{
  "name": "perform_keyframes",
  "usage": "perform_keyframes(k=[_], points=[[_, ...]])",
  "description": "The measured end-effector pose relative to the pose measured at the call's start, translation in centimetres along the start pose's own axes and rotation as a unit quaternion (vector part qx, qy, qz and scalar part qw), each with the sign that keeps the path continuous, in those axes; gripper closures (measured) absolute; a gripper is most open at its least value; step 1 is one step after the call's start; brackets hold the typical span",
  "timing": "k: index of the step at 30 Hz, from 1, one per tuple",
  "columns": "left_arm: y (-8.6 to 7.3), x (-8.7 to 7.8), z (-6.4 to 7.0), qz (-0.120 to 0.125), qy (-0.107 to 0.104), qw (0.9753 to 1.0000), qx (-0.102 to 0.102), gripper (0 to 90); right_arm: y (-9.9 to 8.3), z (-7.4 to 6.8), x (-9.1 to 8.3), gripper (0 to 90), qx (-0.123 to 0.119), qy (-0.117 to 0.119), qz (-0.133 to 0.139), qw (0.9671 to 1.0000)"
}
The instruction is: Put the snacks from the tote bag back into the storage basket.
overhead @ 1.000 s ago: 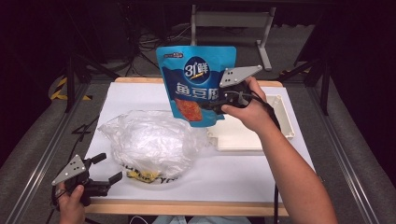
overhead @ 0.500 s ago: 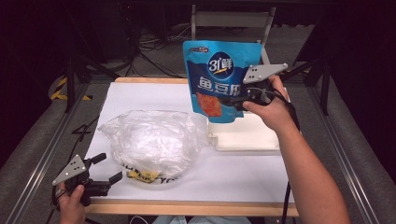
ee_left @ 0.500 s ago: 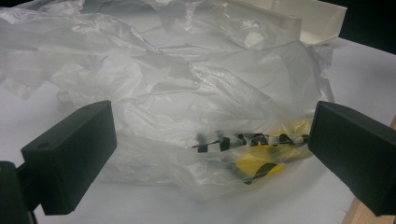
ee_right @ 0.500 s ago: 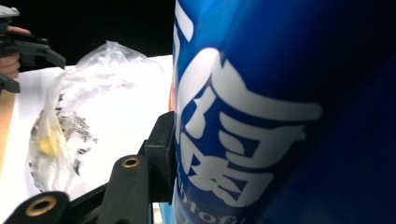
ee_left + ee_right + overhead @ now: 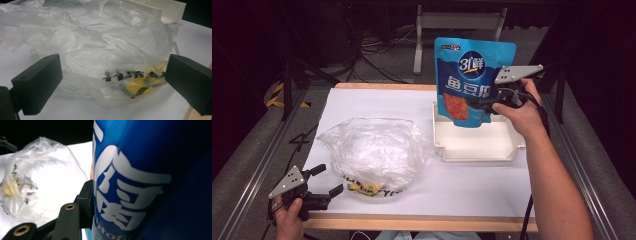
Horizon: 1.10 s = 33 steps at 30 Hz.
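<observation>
A blue snack pouch (image 5: 469, 80) with white lettering hangs upright over the white tray (image 5: 477, 150) at the table's right. My right gripper (image 5: 484, 106) is shut on the pouch's right side; in the right gripper view the pouch (image 5: 150, 182) sits pressed against one black jaw. A crumpled clear plastic bag (image 5: 374, 150) with yellow and black print lies left of the tray. My left gripper (image 5: 323, 181) stands open at the table's front left corner, just short of the bag (image 5: 100, 55), with nothing between its jaws.
White paper (image 5: 377, 100) covers the wooden tabletop. Its wooden front edge (image 5: 422, 222) runs along the bottom. Metal rails flank the table, and cables and a stand lie on the dark floor behind.
The right gripper has carried the blue pouch to the right, from above the plastic bag to above the white tray. The left gripper has stayed put.
</observation>
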<state>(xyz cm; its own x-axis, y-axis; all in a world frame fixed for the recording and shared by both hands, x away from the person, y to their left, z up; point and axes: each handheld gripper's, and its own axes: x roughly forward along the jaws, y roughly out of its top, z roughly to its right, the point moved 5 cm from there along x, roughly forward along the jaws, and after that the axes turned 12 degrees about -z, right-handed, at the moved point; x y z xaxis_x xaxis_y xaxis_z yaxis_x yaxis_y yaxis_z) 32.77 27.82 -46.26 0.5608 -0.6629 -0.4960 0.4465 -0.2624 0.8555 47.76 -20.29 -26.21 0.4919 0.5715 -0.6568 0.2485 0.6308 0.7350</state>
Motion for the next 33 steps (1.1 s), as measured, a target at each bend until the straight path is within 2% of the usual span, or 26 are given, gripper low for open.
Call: perform_keyframes(k=[8,12,22,27,33], points=[[0.0,0.1,0.1,-0.003,0.0,1.0,0.002,2.0,-1.7,2.0,-0.2,53.6,0.023,-0.022,-0.015,0.9994],[0.0,0.1,0.0,-0.004,0.001,1.0,0.0,2.0,-2.4,2.8,0.2,53.6,0.025,-0.035,-0.022,0.9988],[0.0,0.1,0.0,-0.005,0.001,1.0,0.002,2.0,-4.1,3.2,1.7,53.7,0.036,-0.02,-0.032,0.9987],[0.0,0.1,0.0,-0.005,0.002,1.0,0.001,2.0,-5.3,3.1,3.0,53.6,0.045,-0.003,-0.032,0.9985],[-0.1,0.1,0.0,-0.005,0.0,1.0,0.0,2.0,-6.7,2.9,4.5,53.6,0.048,0.006,-0.045,0.9978]])
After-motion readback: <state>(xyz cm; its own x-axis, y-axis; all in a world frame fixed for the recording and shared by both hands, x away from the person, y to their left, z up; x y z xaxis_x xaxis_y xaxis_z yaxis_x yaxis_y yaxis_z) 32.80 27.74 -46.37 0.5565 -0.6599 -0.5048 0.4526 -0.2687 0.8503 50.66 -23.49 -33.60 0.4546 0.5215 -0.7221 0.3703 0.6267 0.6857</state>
